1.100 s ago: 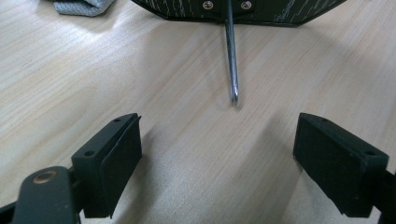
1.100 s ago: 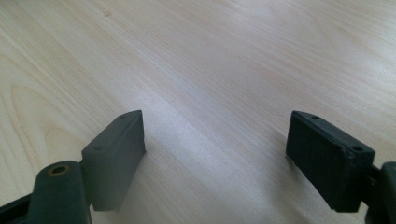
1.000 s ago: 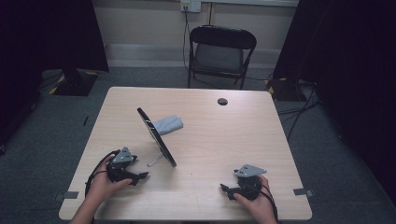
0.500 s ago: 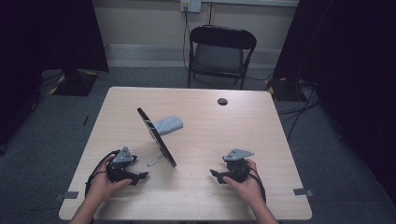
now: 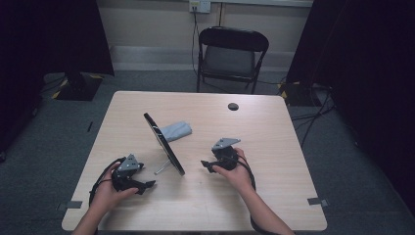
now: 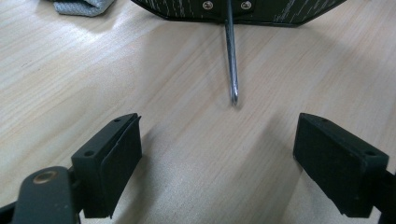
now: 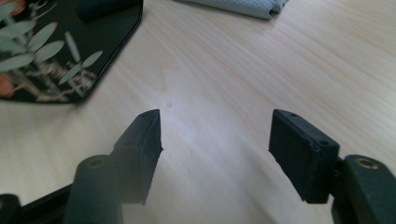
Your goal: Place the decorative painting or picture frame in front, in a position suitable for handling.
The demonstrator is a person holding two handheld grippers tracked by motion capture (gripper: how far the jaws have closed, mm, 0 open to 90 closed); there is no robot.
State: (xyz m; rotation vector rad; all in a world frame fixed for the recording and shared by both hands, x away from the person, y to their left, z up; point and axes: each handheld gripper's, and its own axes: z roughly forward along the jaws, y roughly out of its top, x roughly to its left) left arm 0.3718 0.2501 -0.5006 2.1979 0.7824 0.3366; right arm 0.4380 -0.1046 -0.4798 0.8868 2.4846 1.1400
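1. High view: a black-framed oval mirror [image 5: 164, 143] stands tilted on the pale wooden bench [image 5: 274, 147], propped from behind by a thin metal wire leg [image 5: 163, 167]. A folded grey cloth [image 5: 175, 130] lies just beside the mirror, on its far side. The left tongs [image 5: 147, 185] sit near the leg; the right tongs [image 5: 204, 164] are on the mirror's other side, pointed at its face. A small black round disc [image 5: 233, 106] lies well apart, near the far edge, and a black folding chair [image 5: 230, 54] stands beyond the bench.

2. Left gripper view: the left tongs [image 6: 217, 154] are spread wide and hold nothing, with the wire leg [image 6: 232, 60] straight ahead between the jaws. The risk here, as I judge it, is a nudge to that leg: it is the mirror's one prop, so a knock could fold it and drop the mirror flat.

3. Right gripper view: the right tongs [image 7: 215, 144] are likewise spread and empty. The mirror's glossy face [image 7: 60, 42] is ahead to one side, the cloth [image 7: 243, 7] farther off. Reaching for the cloth could brush the frame and push it back onto the leg; a pinch on the slick rim could slip.
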